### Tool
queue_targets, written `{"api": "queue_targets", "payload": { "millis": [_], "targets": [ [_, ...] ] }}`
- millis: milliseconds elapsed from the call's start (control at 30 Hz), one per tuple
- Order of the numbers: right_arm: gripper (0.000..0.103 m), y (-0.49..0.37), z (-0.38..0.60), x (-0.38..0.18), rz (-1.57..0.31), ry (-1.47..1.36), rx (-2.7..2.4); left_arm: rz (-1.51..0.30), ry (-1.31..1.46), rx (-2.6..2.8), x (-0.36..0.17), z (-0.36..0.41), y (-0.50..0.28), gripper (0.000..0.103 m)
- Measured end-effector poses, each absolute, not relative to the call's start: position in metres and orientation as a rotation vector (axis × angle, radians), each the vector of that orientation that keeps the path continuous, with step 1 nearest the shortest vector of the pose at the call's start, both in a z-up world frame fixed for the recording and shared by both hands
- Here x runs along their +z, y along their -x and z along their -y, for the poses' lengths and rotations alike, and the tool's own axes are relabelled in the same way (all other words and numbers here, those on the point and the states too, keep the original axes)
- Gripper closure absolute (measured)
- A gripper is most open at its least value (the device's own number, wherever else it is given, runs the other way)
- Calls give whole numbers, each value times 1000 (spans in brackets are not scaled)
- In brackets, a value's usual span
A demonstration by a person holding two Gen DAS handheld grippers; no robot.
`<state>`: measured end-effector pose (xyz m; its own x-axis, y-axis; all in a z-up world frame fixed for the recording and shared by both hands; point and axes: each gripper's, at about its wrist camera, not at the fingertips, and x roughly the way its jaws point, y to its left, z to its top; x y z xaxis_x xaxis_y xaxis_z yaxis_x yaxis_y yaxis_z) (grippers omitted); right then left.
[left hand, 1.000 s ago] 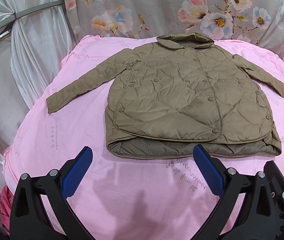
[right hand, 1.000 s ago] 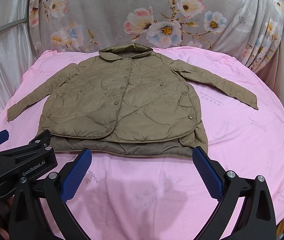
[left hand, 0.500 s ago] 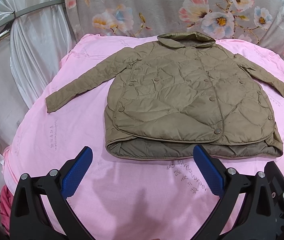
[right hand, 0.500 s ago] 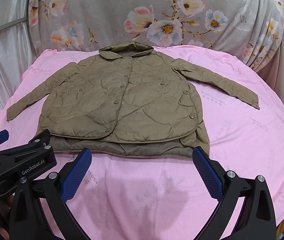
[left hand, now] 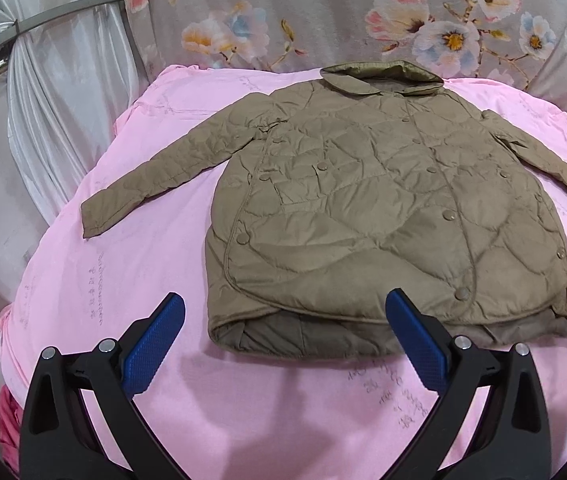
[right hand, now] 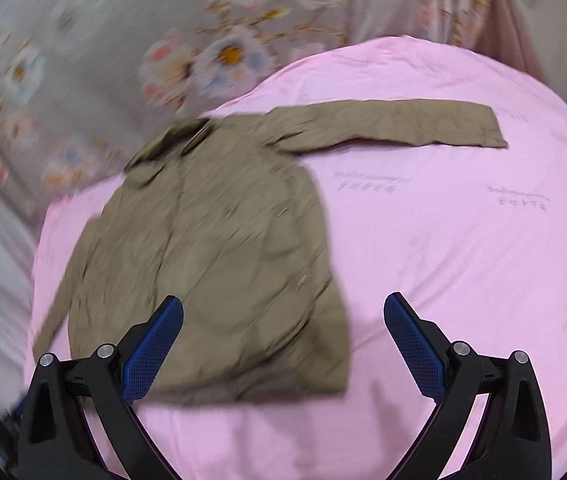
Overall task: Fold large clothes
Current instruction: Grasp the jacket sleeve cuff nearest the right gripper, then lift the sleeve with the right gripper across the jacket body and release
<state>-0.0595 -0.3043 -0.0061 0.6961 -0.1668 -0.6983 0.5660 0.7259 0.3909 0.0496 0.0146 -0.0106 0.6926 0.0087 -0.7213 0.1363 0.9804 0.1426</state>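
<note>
An olive-brown quilted jacket (left hand: pixel 383 216) lies flat, buttoned, collar away from me, on a pink sheet (left hand: pixel 131 264). Both sleeves are spread out to the sides. My left gripper (left hand: pixel 283 340) is open and empty, just in front of the jacket's hem. In the blurred right wrist view the jacket (right hand: pixel 219 264) sits to the left, its right sleeve (right hand: pixel 395 128) stretched out over the sheet. My right gripper (right hand: pixel 283 344) is open and empty above the jacket's lower right corner.
A grey floral cloth (left hand: pixel 323 20) hangs behind the bed. A white curtain (left hand: pixel 51 92) hangs at the left. Bare pink sheet (right hand: pixel 463 260) spreads to the right of the jacket.
My right gripper has swung fast to the right and forward, so the jacket's right sleeve now fills its view. My left gripper has moved slightly closer to the hem.
</note>
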Motion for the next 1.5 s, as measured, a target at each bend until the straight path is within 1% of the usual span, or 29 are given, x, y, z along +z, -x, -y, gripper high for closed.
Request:
{"api": "queue_targets", "payload": {
  "millis": [167, 367, 533, 700, 733, 800, 833, 867, 900, 933, 967, 1167, 1267, 1333, 1500],
  "targets": [
    [5, 47, 400, -17, -597, -785, -581, -824, -157, -52, -18, -19, -81, 5],
    [5, 20, 503, -39, -568, -875, -714, -821, -124, -9, -30, -24, -121, 5],
    [5, 0, 564, -74, -581, -947, -802, -835, -105, 7, -39, -27, -146, 5],
    [6, -8, 598, -97, -559, -1006, -880, -837, -94, 15, -46, -31, -168, 5],
    [8, -8, 601, -99, -551, -1014, -889, -838, -90, 16, -47, -32, -171, 5],
    [19, -10, 605, -100, -530, -1004, -919, -843, -84, 22, -50, -33, -177, 5],
    [32, -12, 607, -100, -531, -993, -928, -848, -81, 25, -52, -34, -180, 5],
    [52, -16, 610, -99, -541, -977, -935, -852, -78, 25, -54, -34, -182, 5],
    [66, -19, 613, -99, -552, -964, -942, -858, -74, 24, -55, -35, -184, 5],
    [95, -22, 615, -98, -558, -962, -933, -862, -71, 23, -57, -35, -185, 5],
    [100, -24, 618, -99, -554, -983, -895, -864, -69, 23, -58, -36, -186, 5],
    [101, -34, 601, -50, -451, -875, -817, -867, -74, 32, -61, -38, -187, 5],
    [101, -33, 596, -40, -427, -897, -780, -867, -73, 27, -61, -38, -186, 5],
    [101, -35, 590, -31, -422, -862, -763, -863, -82, 22, -60, -39, -184, 5],
    [101, -67, 545, 28, -373, -704, -634, -854, -85, 28, -57, -40, -180, 5]
  ]
}}
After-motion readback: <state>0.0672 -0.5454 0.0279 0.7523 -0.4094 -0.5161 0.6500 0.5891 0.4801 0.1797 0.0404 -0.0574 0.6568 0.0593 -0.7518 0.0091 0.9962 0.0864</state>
